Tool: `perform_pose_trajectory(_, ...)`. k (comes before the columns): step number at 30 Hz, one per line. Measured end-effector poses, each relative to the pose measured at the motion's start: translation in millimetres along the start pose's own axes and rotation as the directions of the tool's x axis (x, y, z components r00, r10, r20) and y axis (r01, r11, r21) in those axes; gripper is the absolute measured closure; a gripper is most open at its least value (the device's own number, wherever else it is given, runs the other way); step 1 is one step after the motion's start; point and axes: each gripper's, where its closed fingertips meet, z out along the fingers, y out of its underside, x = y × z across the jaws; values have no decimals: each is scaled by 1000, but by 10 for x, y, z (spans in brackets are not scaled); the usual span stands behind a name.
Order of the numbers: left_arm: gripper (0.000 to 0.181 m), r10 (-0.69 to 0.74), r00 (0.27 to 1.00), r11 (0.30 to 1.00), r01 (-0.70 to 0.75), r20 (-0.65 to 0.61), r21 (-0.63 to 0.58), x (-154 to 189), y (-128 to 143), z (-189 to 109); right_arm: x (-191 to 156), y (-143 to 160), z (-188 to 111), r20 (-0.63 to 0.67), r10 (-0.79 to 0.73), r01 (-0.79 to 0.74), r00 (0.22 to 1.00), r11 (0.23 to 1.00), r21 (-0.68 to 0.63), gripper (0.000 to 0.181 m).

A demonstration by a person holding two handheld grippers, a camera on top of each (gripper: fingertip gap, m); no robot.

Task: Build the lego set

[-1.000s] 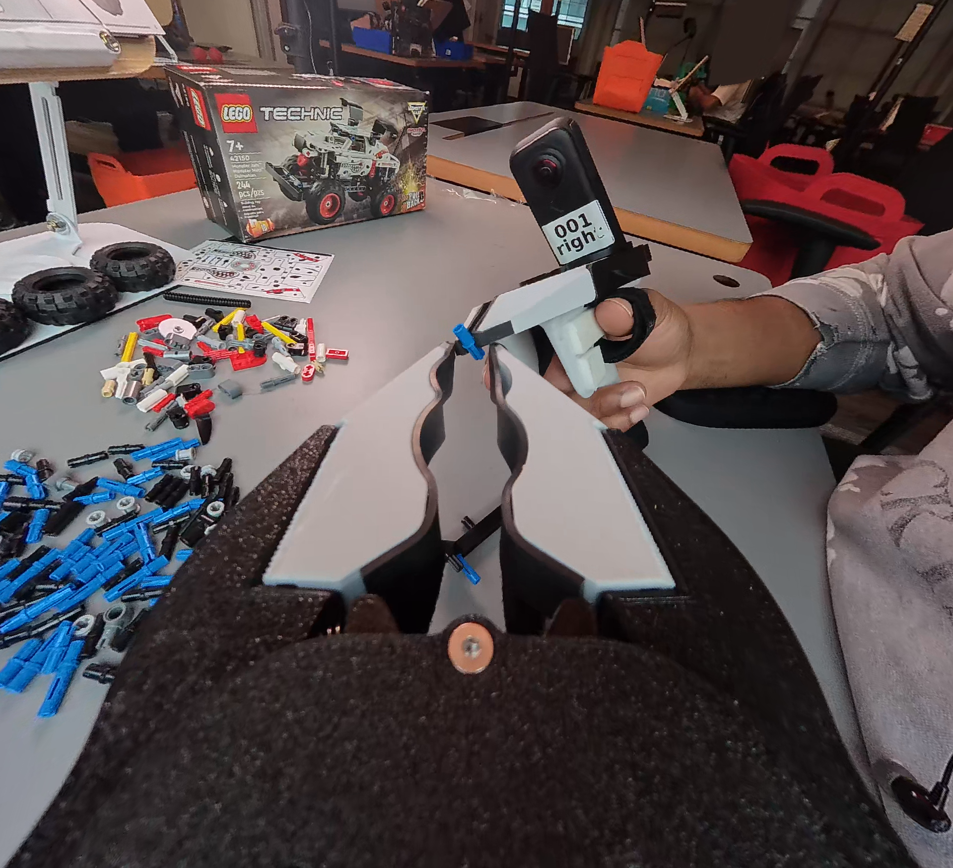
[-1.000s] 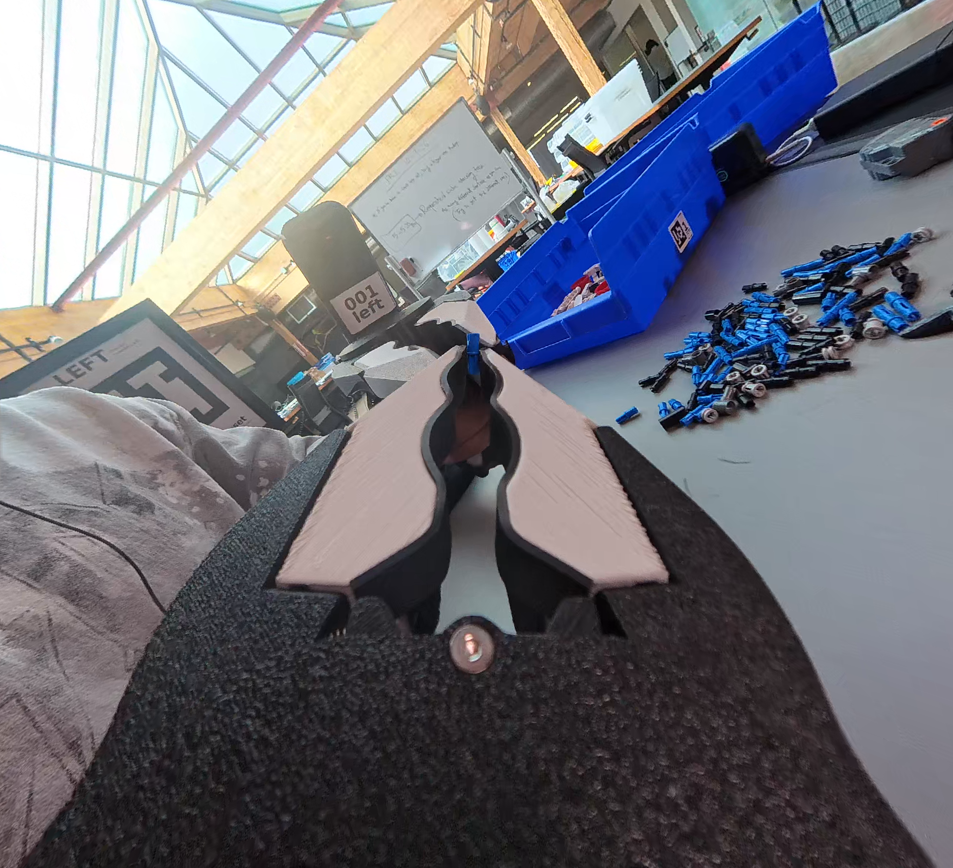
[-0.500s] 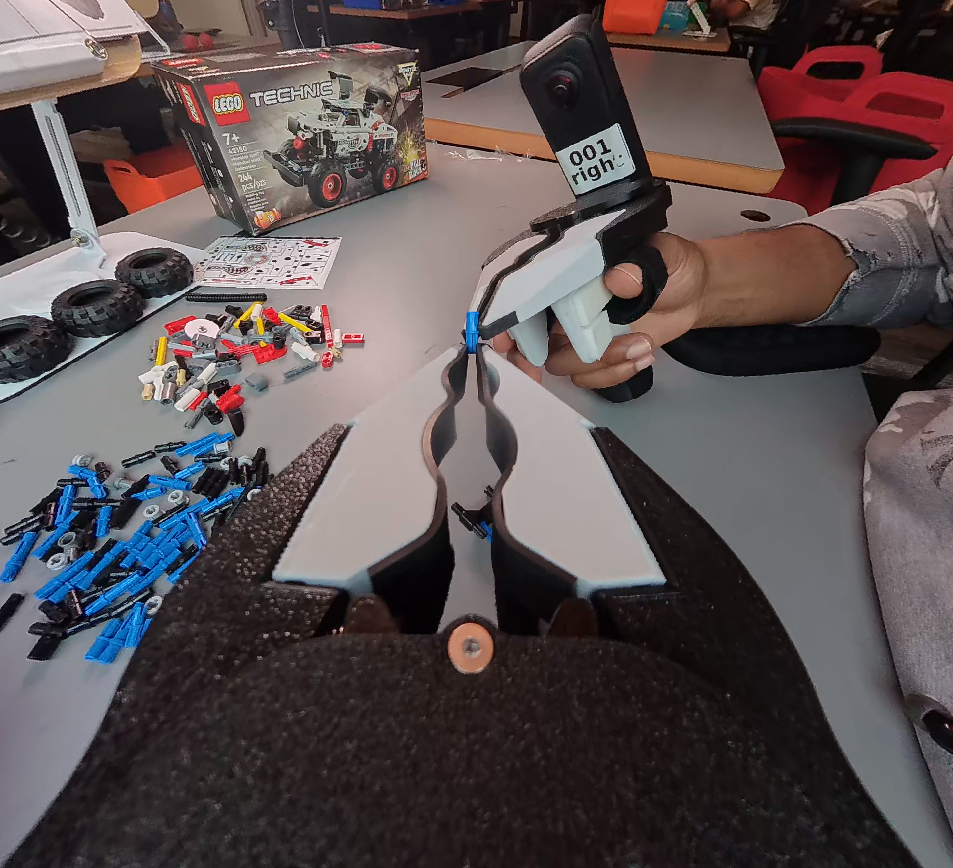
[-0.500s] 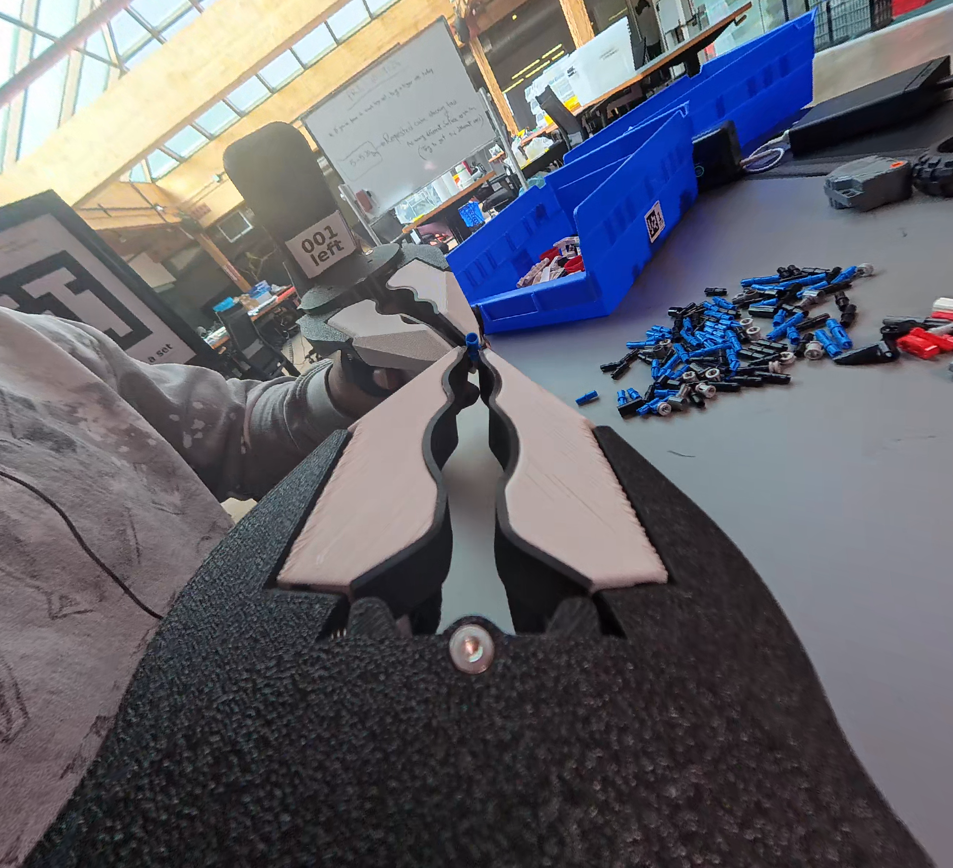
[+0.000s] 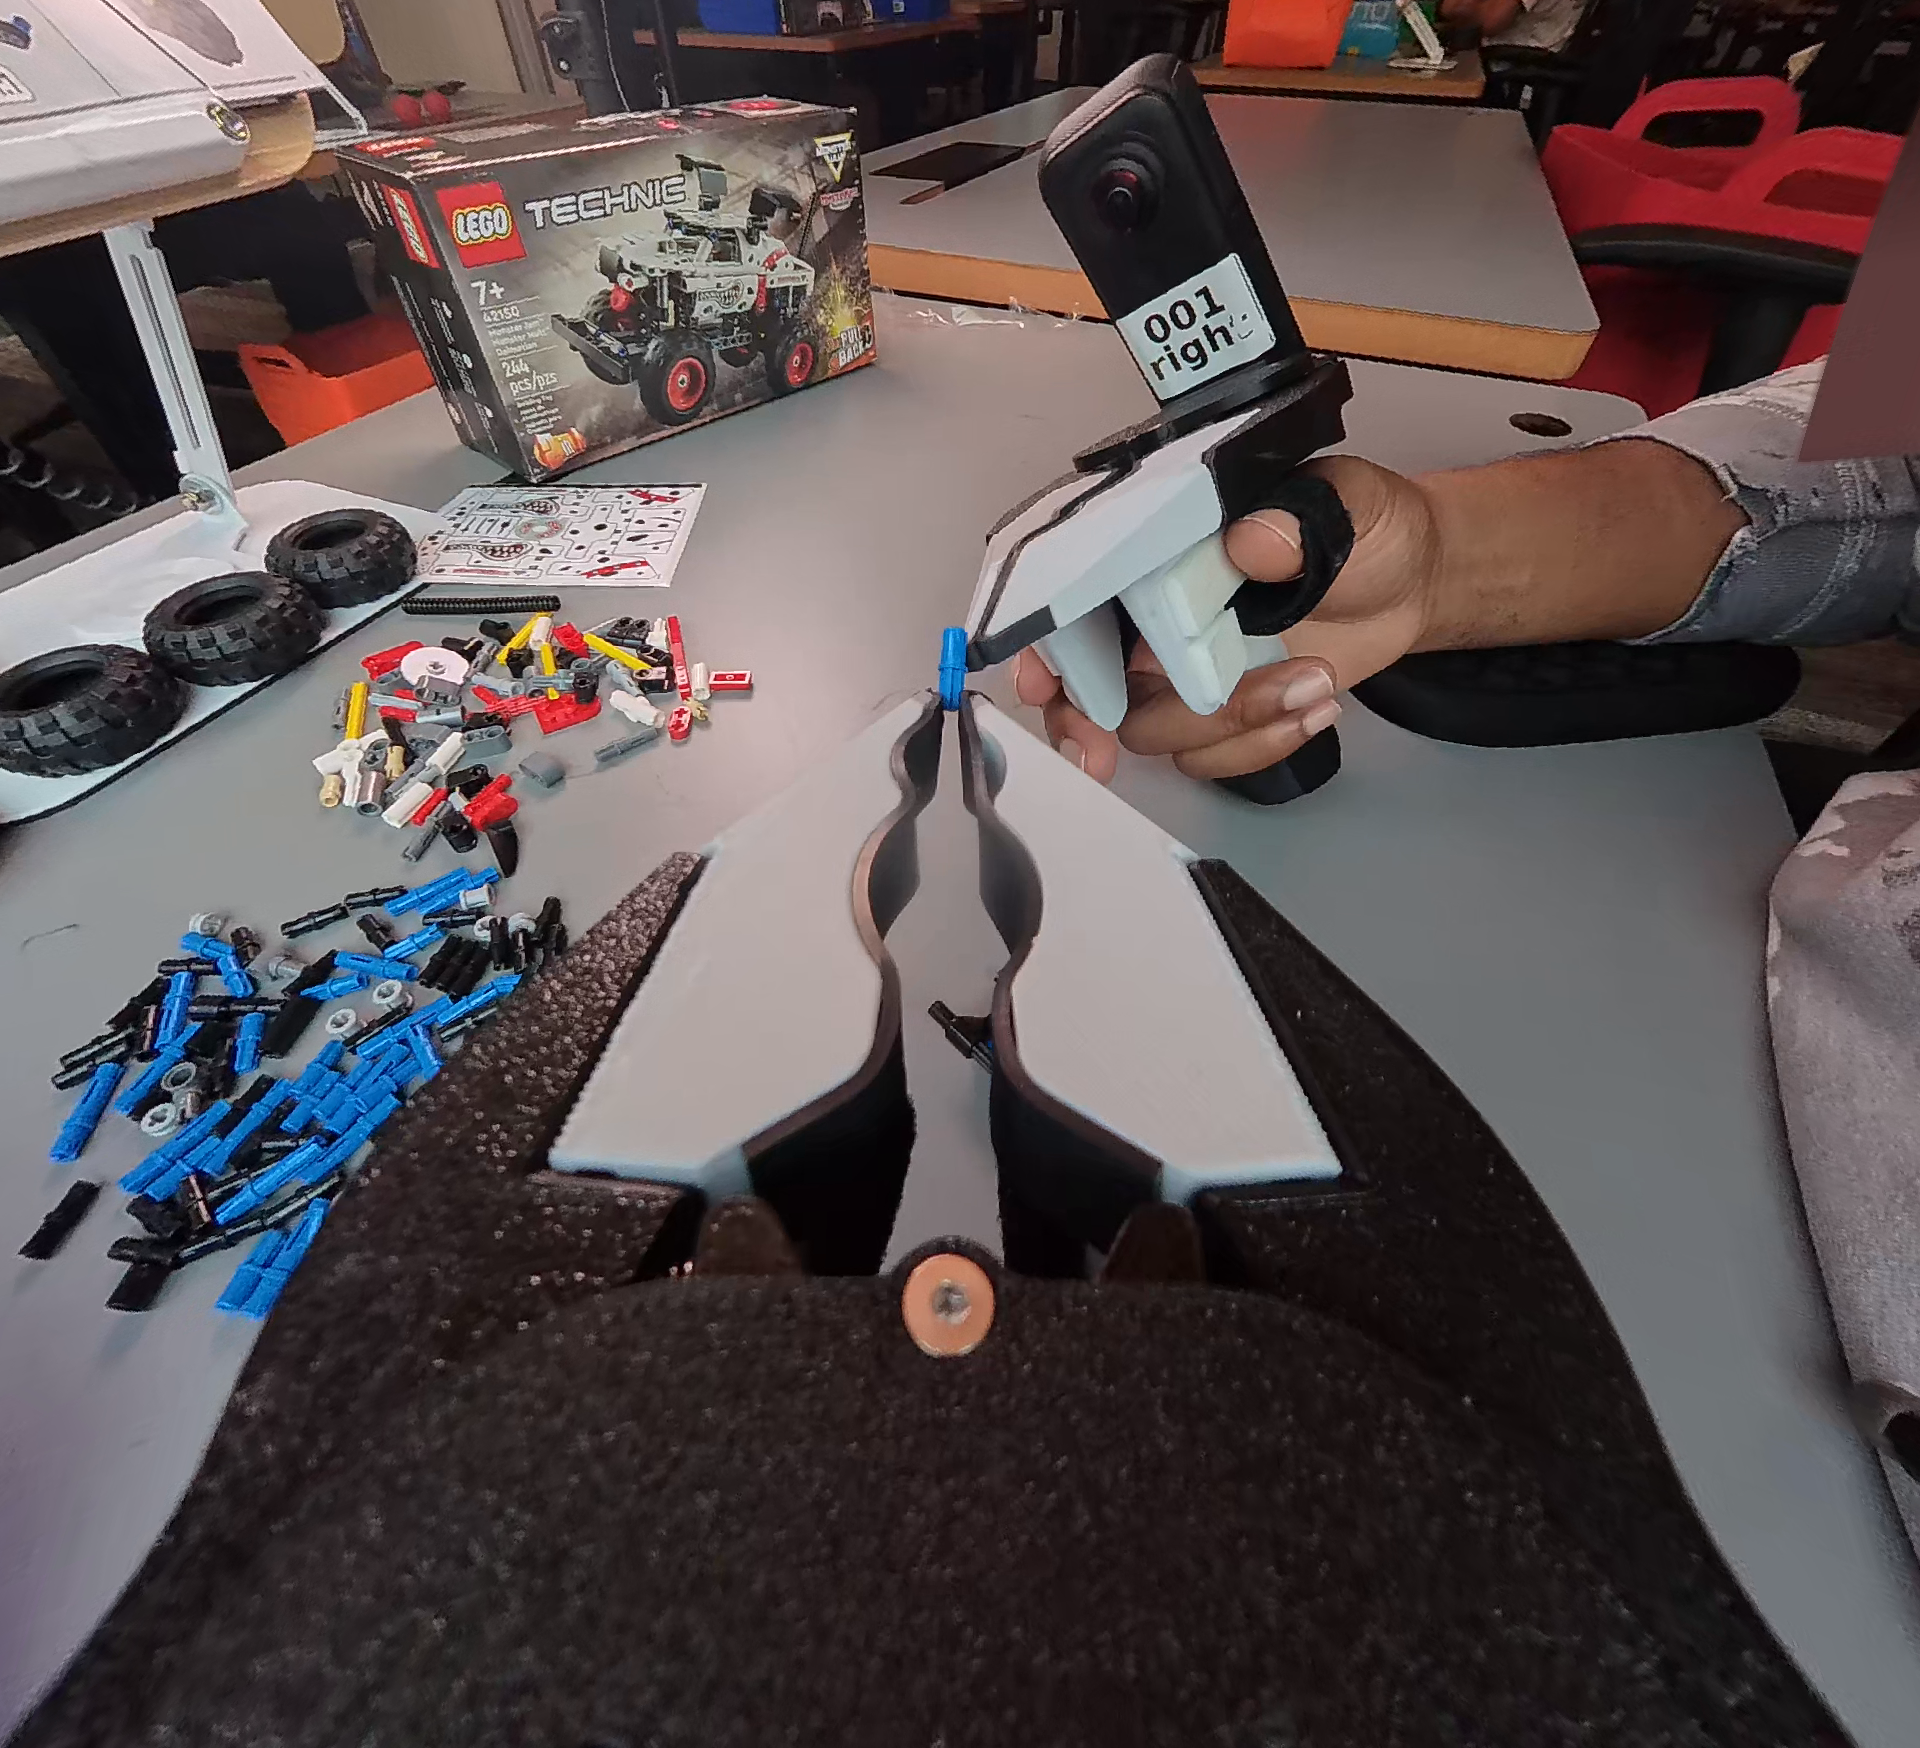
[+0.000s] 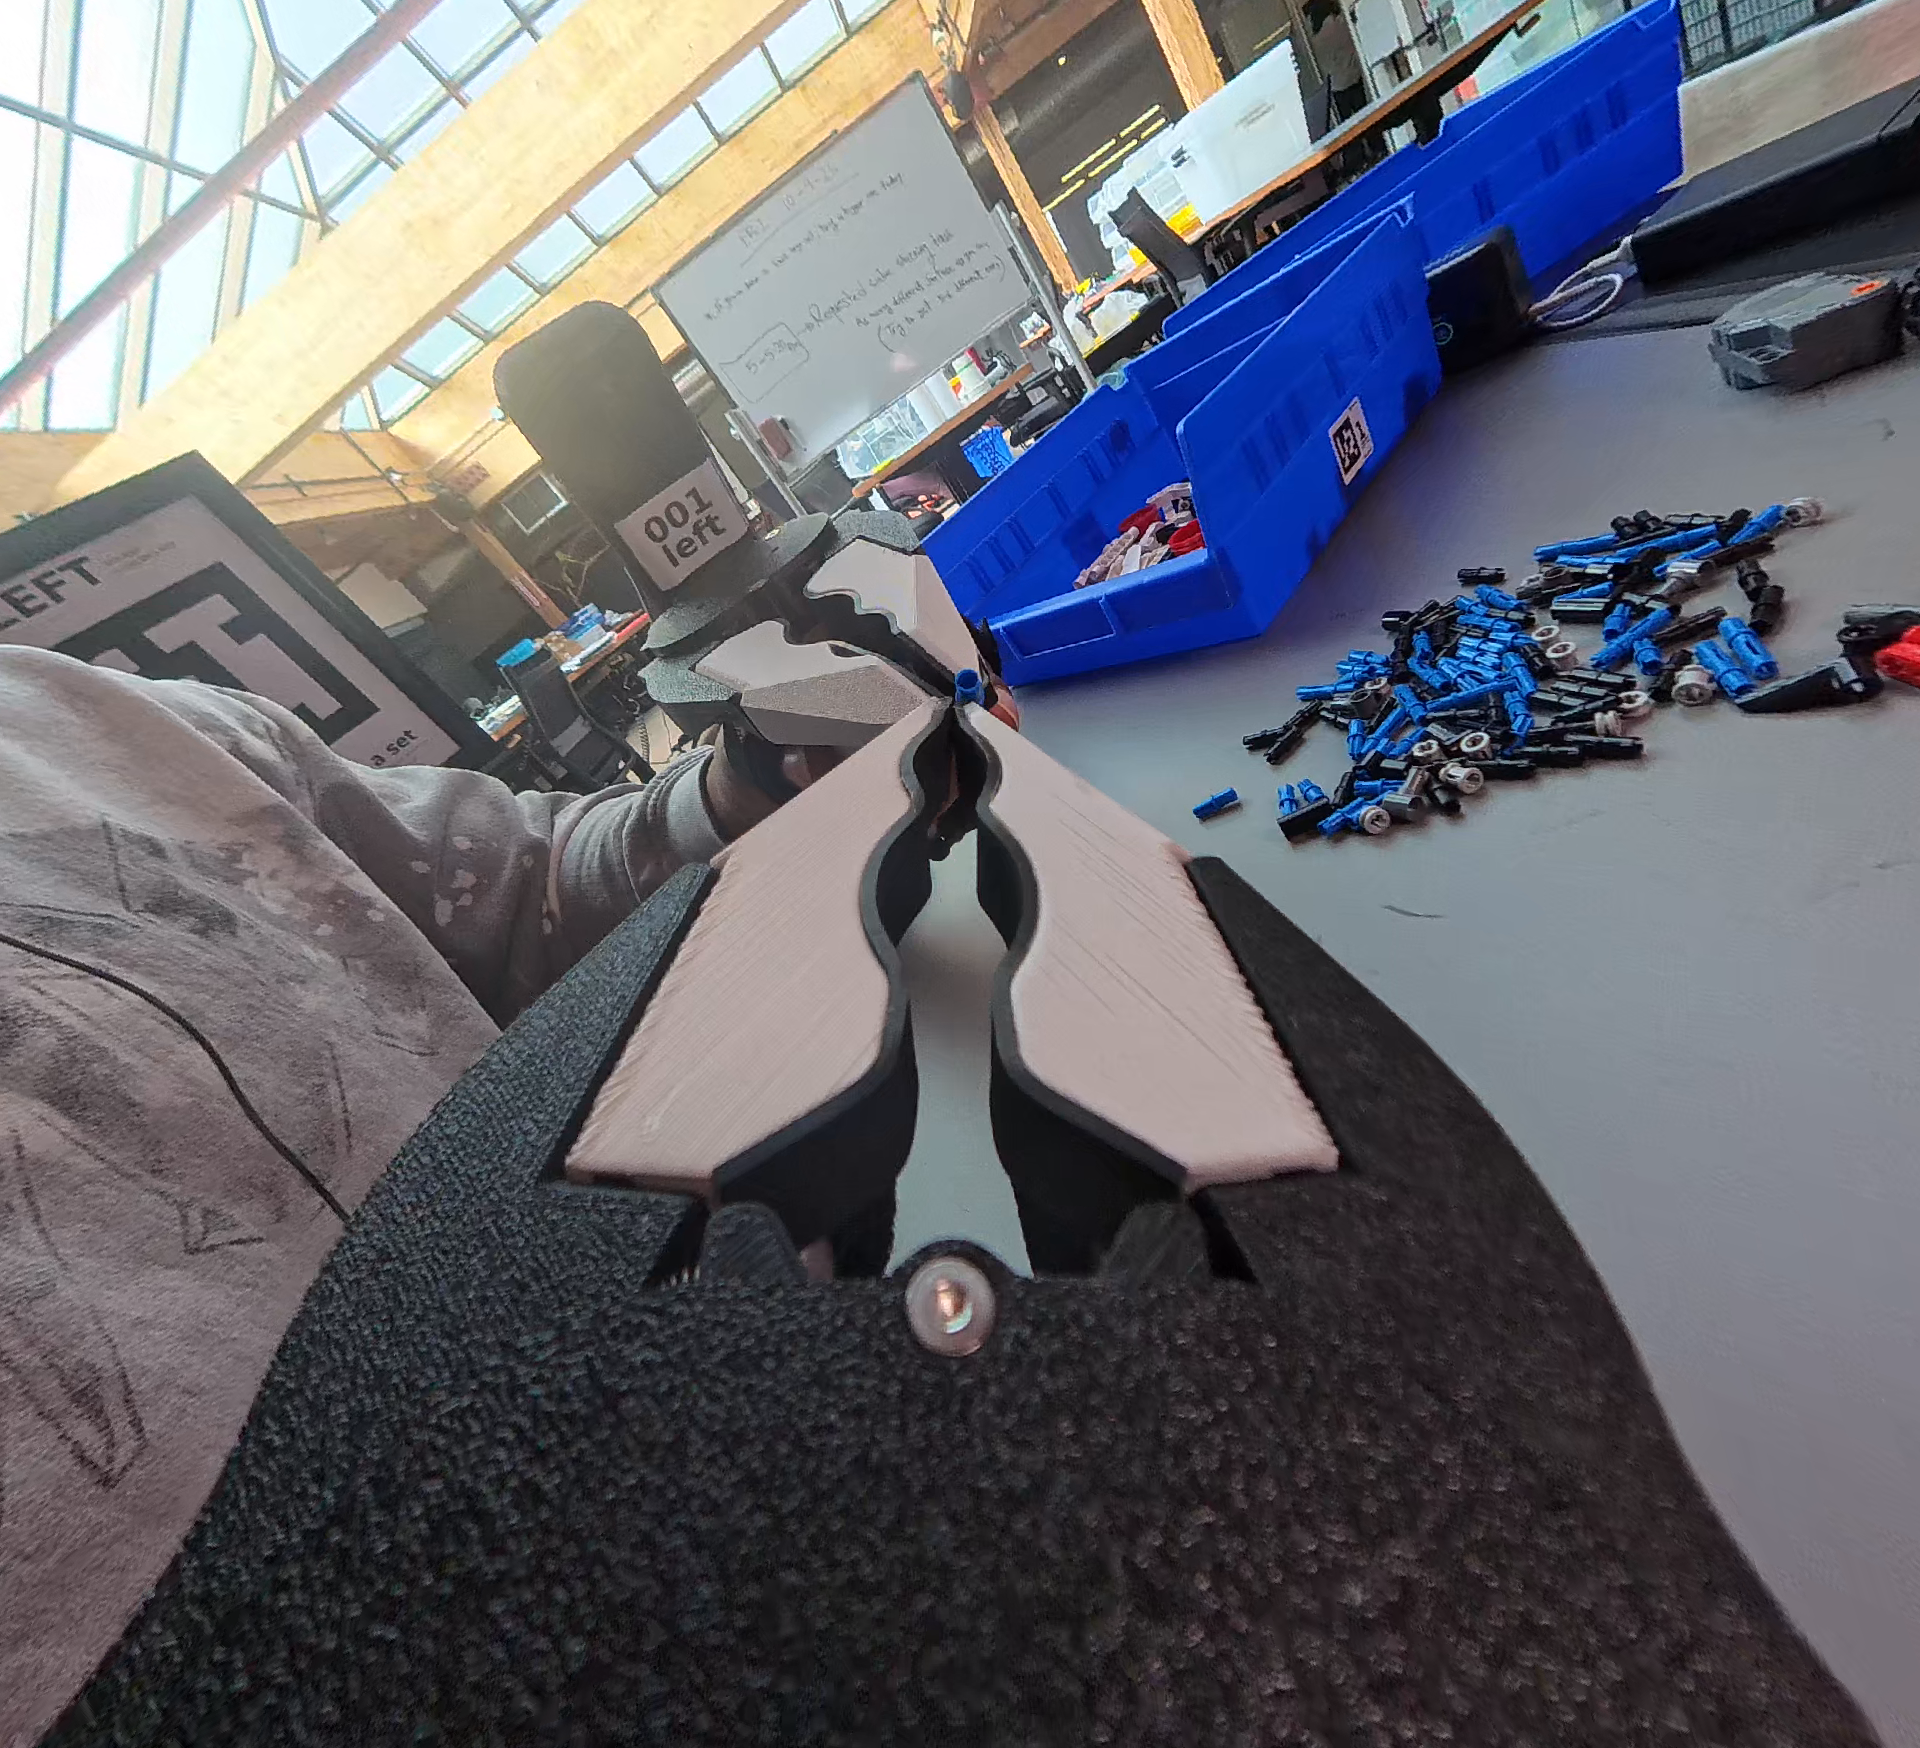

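Note:
A small blue pin (image 5: 950, 659) stands upright in the air above the grey table (image 5: 1455, 919). My left gripper (image 5: 948, 709) is shut on its lower end. My right gripper (image 6: 954, 711) comes in from the right, held by a hand (image 5: 1351, 618). Its shut tips meet the same pin (image 6: 968, 682) at mid-height. In the right wrist view the pin pokes out just past my tips, against the left gripper's fingers (image 6: 831, 690). A pile of blue and black pins (image 5: 270, 1075) lies at the left and also shows in the right wrist view (image 6: 1538, 680).
A pile of mixed coloured parts (image 5: 499, 711), three black tyres (image 5: 229, 623), a sticker sheet (image 5: 566, 535) and the set's box (image 5: 623, 285) lie to the left. A booklet on a stand (image 5: 104, 36) is far left. Blue bins (image 6: 1247, 535) stand behind the pins. A loose pin (image 5: 961, 1033) lies under my left gripper. From either gripper's tips it is about 10 centimeters to the loose pin (image 5: 961, 1033).
My left gripper was slightly open with the pin only in my right gripper. It has closed on the pin's lower end, and both grippers now meet at the pin.

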Motion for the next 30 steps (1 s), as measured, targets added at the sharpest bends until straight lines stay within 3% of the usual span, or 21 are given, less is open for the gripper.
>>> perform_pose_trajectory(1,179,6,1000,1000,-6,0,-3,2,2,-2,5,2,-5,-2,-1,1,1000,1000,-6,181)
perform_pose_trajectory(6,179,60,998,998,-60,-16,-30,39,33,-11,23,31,-67,-13,-92,91,996,991,-100,164)
perform_pose_trajectory(13,179,190,979,972,-199,-78,-127,220,195,50,-46,320,-101,53,-265,269,963,917,-294,172)
perform_pose_trajectory(30,180,222,968,952,-240,-114,-188,270,327,71,14,421,-118,44,-372,362,927,862,-356,174)
